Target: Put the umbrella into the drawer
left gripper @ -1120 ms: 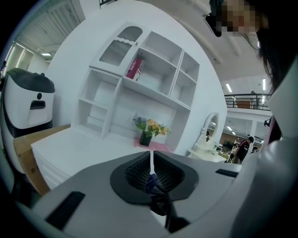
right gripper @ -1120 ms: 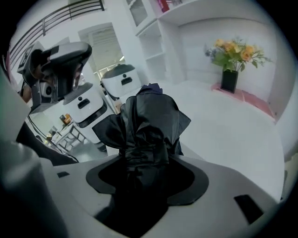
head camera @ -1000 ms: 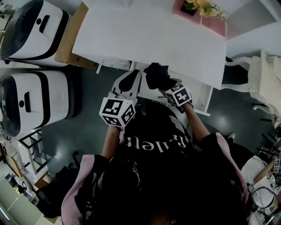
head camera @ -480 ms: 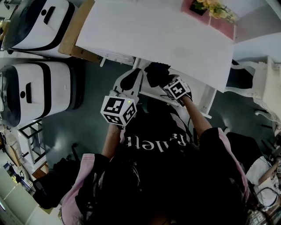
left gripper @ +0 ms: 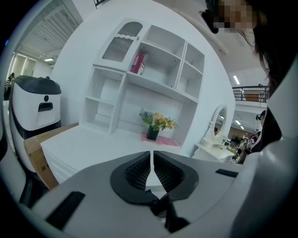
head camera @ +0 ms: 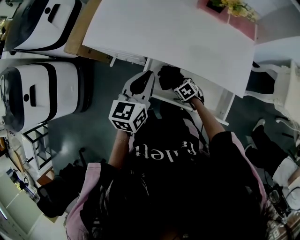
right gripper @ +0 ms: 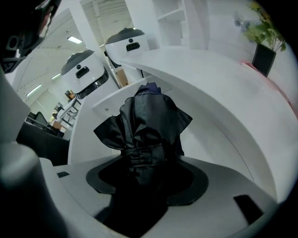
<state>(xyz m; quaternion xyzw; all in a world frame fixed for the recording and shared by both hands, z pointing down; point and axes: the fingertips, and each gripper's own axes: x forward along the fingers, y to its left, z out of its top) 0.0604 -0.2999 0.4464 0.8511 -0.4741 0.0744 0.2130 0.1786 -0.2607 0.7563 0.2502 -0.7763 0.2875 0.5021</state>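
A folded black umbrella (head camera: pixel 168 77) (right gripper: pixel 146 123) is clamped in my right gripper (head camera: pixel 173 84) (right gripper: pixel 149 169), which is shut on its strapped middle. The umbrella's far end points under the front edge of the white desk (head camera: pixel 178 37), over the open white drawer (head camera: pixel 214 97) (right gripper: pixel 88 135). My left gripper (head camera: pixel 146 78) (left gripper: pixel 152 167) hangs just left of the umbrella, shut with its ribbed pads together and nothing between them. The drawer's inside is largely hidden by the umbrella and the right gripper.
Two white-and-black machines (head camera: pixel 37 89) (head camera: pixel 42 18) stand on the floor at the left, with a cardboard box (head camera: pixel 77 35) beside the desk. Flowers on a pink mat (head camera: pixel 229 11) sit at the desk's back right. A white chair (head camera: pixel 281 79) and another person's legs (head camera: pixel 269 150) are at the right.
My right gripper has moved the umbrella a little forward, toward the desk edge and over the drawer. The left gripper has stayed about where it was.
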